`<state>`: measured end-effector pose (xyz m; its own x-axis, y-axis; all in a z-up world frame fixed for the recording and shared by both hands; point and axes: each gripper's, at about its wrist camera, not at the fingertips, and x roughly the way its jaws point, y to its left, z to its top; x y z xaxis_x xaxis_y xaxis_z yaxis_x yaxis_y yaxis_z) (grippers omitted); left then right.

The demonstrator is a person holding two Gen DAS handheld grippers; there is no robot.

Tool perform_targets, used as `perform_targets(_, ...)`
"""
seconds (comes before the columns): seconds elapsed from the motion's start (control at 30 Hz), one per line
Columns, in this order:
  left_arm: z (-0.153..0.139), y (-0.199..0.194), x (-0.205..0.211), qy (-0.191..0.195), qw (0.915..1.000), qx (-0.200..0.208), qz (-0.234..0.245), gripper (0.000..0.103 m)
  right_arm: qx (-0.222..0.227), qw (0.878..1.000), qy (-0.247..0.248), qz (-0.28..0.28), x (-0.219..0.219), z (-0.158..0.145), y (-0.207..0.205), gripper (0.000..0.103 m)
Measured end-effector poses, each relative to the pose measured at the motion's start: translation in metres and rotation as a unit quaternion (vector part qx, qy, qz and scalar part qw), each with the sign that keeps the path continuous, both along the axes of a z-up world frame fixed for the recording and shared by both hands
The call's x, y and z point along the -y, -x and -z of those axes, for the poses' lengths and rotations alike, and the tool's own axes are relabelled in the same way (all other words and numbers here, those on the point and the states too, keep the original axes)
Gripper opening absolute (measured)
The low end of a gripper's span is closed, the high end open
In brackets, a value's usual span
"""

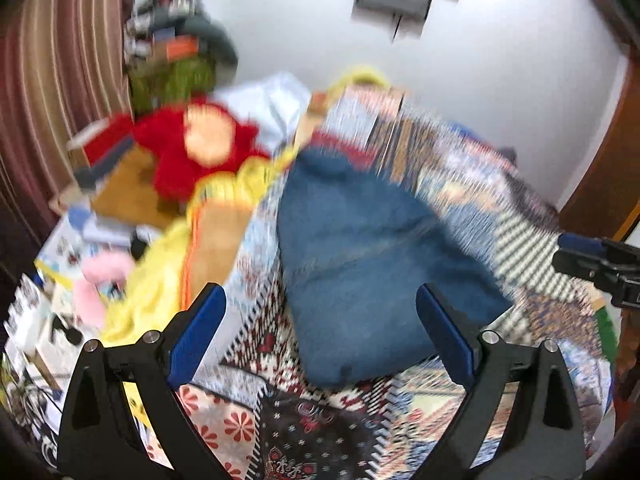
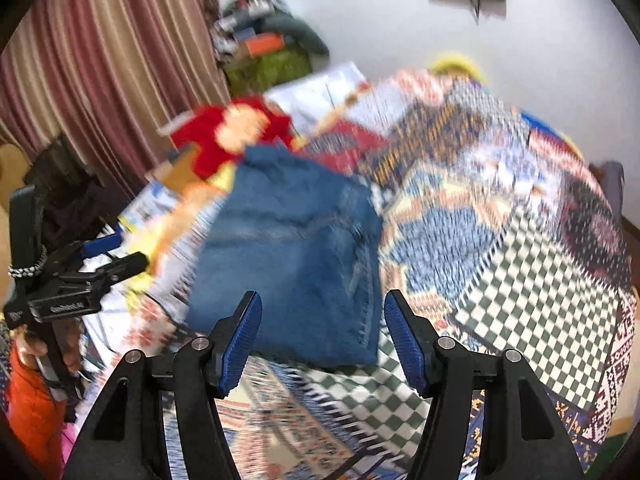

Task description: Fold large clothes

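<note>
A folded bundle of blue denim cloth (image 1: 376, 264) is lying on a bed covered by a patchwork quilt of many printed squares (image 1: 536, 216), and everything else is placed here from that bundle. Both pictures are smeared by blur, so fine detail on the denim is not readable; a stitched seam is showing along its right edge in the right wrist view (image 2: 288, 256).

The left gripper (image 1: 320, 332) is hanging just on the near side of the denim with its blue-padded black fingers spread wide apart, and nothing is sitting between them; the pads are not touching the cloth. The right gripper (image 2: 322, 336) is likewise hanging at the near edge of the denim, its ribbed blue pads standing partly apart with only air between them, gripping nothing.

To the left of the denim, a crumpled yellow cloth (image 1: 156, 280) is lying beside the quilt's edge. Beyond the denim on its left, a red plush toy with a pale round face (image 1: 200, 148) is resting. Farther behind, a striped red and beige curtain (image 1: 52, 80) is hanging, and a white wall (image 1: 480, 72) is rising behind the bed. In the right wrist view the checkered green and white quilt square (image 2: 532, 276) is lying to the right of the denim.
</note>
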<state>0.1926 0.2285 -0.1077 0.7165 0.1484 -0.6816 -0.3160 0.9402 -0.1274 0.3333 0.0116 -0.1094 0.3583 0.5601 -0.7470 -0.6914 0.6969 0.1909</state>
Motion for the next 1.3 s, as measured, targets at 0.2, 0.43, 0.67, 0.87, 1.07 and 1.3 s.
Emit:
perform_targets(0.2,-0.076,0.044,0.030,-0.021,0.9919,0.124,0.016,0.097,0.096,0.992,-0.083,0.004,0.022,-0.075,0.053,0.061)
perform_targets(0.43,-0.133,0.097,0.076,-0.074,0.9692,0.233,0.034,0.097,0.195,0.969,-0.150,0.025,0.049,-0.132,0.115,0.061)
perform_targets(0.67,-0.144,0.129,0.107,-0.110,0.9569,0.268,0.026,0.097,0.250,0.952,-0.170,0.046,0.065,-0.150,0.167,0.061)
perform_targets(0.87,-0.135,0.140,0.114,-0.105,0.9586,0.265,0.006,0.103,0.268,0.948,-0.156,0.074,0.074,-0.143,0.189,0.096)
perform_targets(1.07,-0.128,0.138,0.113,-0.097,0.9644,0.246,0.007,0.103,0.270,0.946,-0.149,0.096,0.079,-0.139,0.198,0.102)
perform_targets(1.3,-0.125,0.142,0.118,-0.100,0.9639,0.246,0.005,0.103,0.276,0.946,-0.137,0.096,0.076,-0.137,0.199,0.102)
